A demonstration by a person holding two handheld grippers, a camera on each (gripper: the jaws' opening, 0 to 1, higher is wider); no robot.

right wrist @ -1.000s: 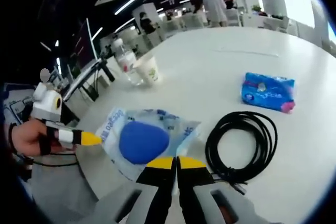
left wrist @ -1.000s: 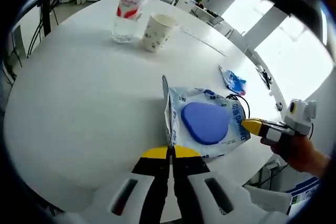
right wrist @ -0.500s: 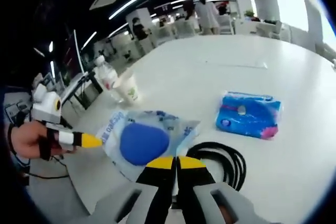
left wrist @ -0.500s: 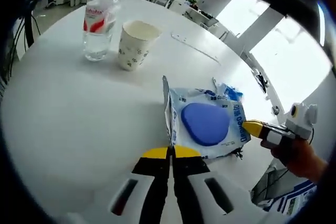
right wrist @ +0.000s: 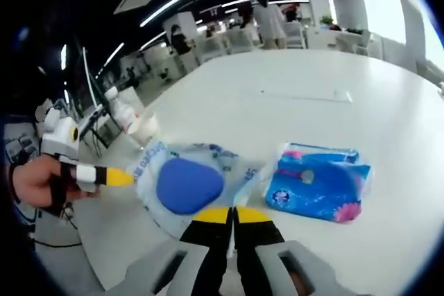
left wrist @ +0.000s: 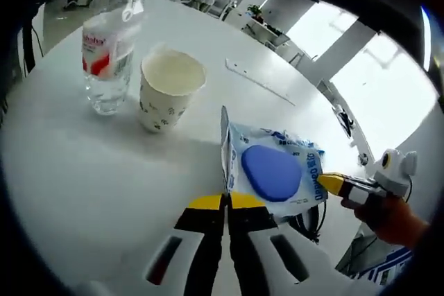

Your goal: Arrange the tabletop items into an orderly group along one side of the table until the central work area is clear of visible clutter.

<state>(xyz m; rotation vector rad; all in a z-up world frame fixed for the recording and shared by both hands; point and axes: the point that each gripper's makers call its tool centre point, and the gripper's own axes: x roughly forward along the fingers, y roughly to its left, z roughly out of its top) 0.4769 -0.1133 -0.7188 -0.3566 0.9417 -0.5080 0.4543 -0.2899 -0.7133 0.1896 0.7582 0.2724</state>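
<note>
Both claws had carried the wipes pack (left wrist: 272, 170) nearer the paper cup (left wrist: 169, 96) and water bottle (left wrist: 106, 60). Left claw (left wrist: 225, 201) and right claw (right wrist: 232, 214) each pinched opposite edges, holding it above the white surface (left wrist: 83, 171); blue tissue packet (right wrist: 318, 183) lay beside.

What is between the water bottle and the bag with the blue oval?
In the left gripper view, a paper cup stands between the water bottle and the bag.
</note>
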